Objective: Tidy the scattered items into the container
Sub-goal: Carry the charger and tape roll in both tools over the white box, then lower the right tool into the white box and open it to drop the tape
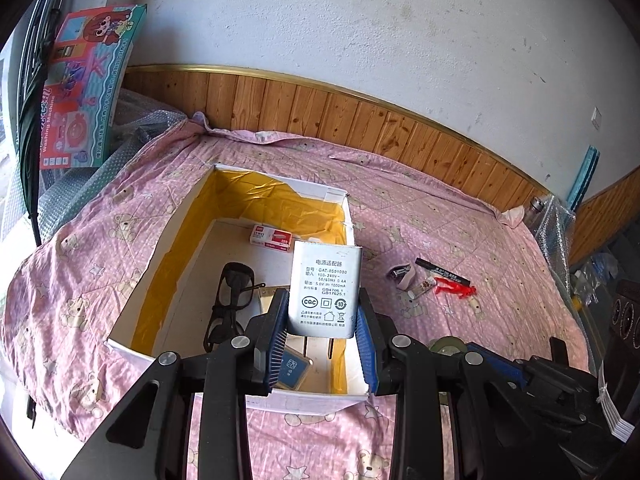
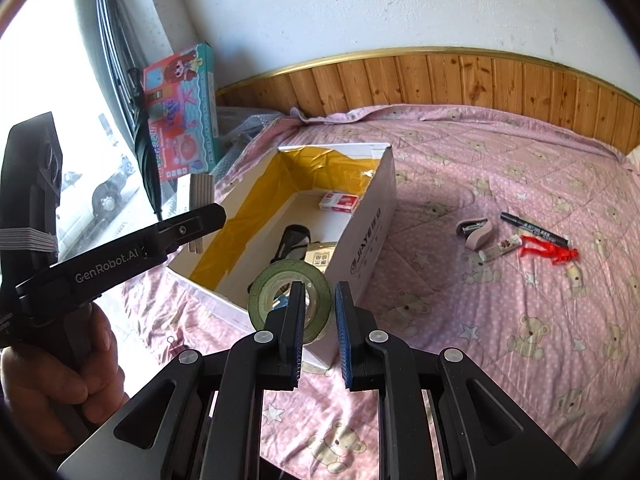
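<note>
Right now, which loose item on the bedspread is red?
The red plastic strip, beside the black marker; the stapler and small tube are pale.

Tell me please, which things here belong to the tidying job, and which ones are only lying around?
Job:
- white cardboard box with yellow lining
- grey power adapter in left gripper
- green tape roll in right gripper
- black marker pen
- red plastic figure
- small stapler

Lying about:
- colourful toy carton
- black folded umbrella

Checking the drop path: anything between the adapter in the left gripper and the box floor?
Nothing visible blocks it. The left gripper holds the power adapter over the open box. Black glasses and a staple box lie inside, with bare floor between them.
</note>
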`<control>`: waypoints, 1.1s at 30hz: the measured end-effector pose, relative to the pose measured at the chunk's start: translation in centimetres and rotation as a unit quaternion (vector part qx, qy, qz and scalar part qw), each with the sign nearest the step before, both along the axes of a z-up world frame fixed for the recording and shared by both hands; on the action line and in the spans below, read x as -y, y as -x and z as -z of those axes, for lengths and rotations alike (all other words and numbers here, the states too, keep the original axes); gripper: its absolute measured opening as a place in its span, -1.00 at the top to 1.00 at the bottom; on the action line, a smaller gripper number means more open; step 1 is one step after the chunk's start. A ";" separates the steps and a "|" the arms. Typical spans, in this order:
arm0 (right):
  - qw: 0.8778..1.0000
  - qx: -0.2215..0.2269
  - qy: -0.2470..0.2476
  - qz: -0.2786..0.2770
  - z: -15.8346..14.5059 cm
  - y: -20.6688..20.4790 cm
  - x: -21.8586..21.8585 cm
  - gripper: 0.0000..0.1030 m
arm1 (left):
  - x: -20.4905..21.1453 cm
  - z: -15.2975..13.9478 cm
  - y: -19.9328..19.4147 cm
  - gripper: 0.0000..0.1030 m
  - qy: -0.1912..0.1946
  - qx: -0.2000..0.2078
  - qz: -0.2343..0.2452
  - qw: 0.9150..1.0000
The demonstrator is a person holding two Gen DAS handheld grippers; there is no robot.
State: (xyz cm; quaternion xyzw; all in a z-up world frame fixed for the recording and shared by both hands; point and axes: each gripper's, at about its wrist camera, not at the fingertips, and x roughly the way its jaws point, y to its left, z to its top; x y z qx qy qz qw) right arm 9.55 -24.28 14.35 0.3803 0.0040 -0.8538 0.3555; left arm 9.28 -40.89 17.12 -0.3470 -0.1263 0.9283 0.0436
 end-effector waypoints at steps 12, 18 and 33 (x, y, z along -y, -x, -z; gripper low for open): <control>1.000 -0.007 -0.007 -0.025 -0.2 1.2 3.3 0.71 | 3.4 1.1 1.3 0.36 -0.007 0.012 -0.026 1.000; 0.999 -0.010 -0.012 -0.043 0.0 2.2 5.4 0.71 | 4.8 2.0 2.5 0.36 -0.006 0.023 -0.038 0.999; 0.997 -0.014 -0.029 -0.069 0.7 6.4 9.2 0.71 | 8.5 4.3 6.1 0.36 -0.013 0.062 -0.058 0.996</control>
